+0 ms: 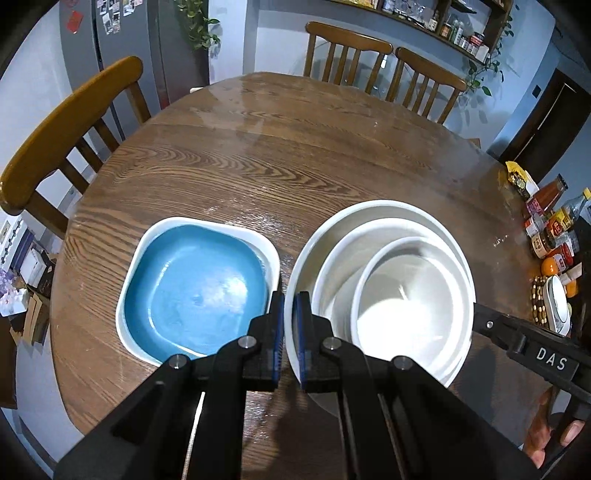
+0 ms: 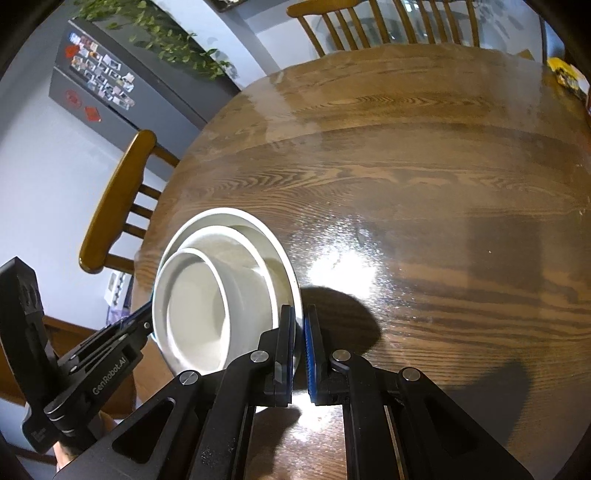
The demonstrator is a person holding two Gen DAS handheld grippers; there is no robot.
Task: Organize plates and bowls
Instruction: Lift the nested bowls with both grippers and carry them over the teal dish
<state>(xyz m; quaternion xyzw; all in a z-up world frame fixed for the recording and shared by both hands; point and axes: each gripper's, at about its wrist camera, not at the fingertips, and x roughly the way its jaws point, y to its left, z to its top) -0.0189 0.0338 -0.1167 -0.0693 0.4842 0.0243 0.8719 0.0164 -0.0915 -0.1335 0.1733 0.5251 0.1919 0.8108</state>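
On the wooden table [image 1: 295, 155], a blue dish [image 1: 192, 291] sits in a white square one. Beside it, both grippers, left [image 1: 290, 332] and right [image 2: 300, 347], pinch opposite rims of the stacked white bowls [image 1: 388, 291].

Shelf jars [image 1: 463, 31] – labels too small to read

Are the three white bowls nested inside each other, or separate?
Nested: the smallest bowl sits inside the middle bowl, which sits inside the largest bowl.
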